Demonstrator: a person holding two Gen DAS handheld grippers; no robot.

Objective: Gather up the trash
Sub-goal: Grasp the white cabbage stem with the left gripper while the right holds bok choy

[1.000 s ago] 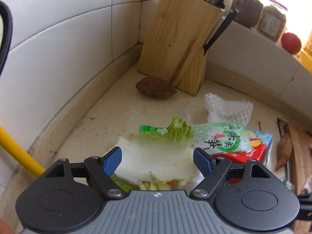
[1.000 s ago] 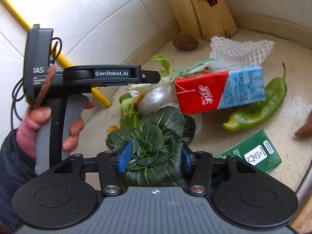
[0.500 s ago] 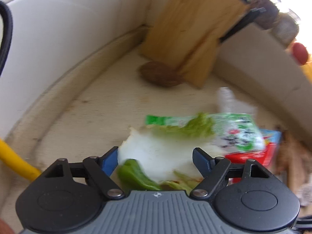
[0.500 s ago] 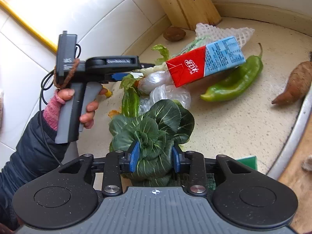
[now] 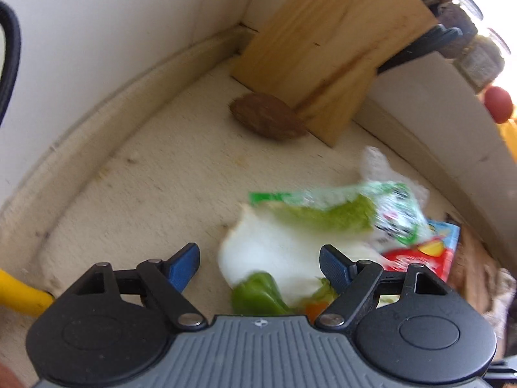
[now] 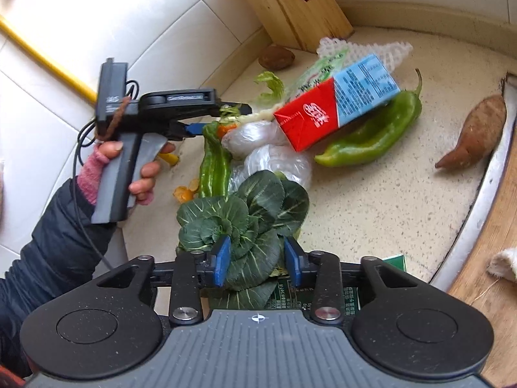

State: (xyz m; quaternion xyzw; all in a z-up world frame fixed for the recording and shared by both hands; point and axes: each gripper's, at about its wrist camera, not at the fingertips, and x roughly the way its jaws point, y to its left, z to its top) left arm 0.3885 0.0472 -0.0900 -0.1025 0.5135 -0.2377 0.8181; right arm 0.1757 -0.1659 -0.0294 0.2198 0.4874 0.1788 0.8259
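We're clamping the leafy green (image 6: 245, 223) in the right hand-held gripper (image 6: 257, 260) to lift it clear; left hand-held gripper (image 5: 258, 265) is spread wide, lining up on the cabbage scrap (image 5: 278, 252) ahead.

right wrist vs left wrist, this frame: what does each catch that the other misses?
Right wrist only: right gripper shut on the bok choy, the long green pepper, the sweet potato, the hand holding the left gripper.
Left wrist only: that gripper's open jaws, jars on the ledge.
Both: knife block, red-and-blue carton, brown tuber.
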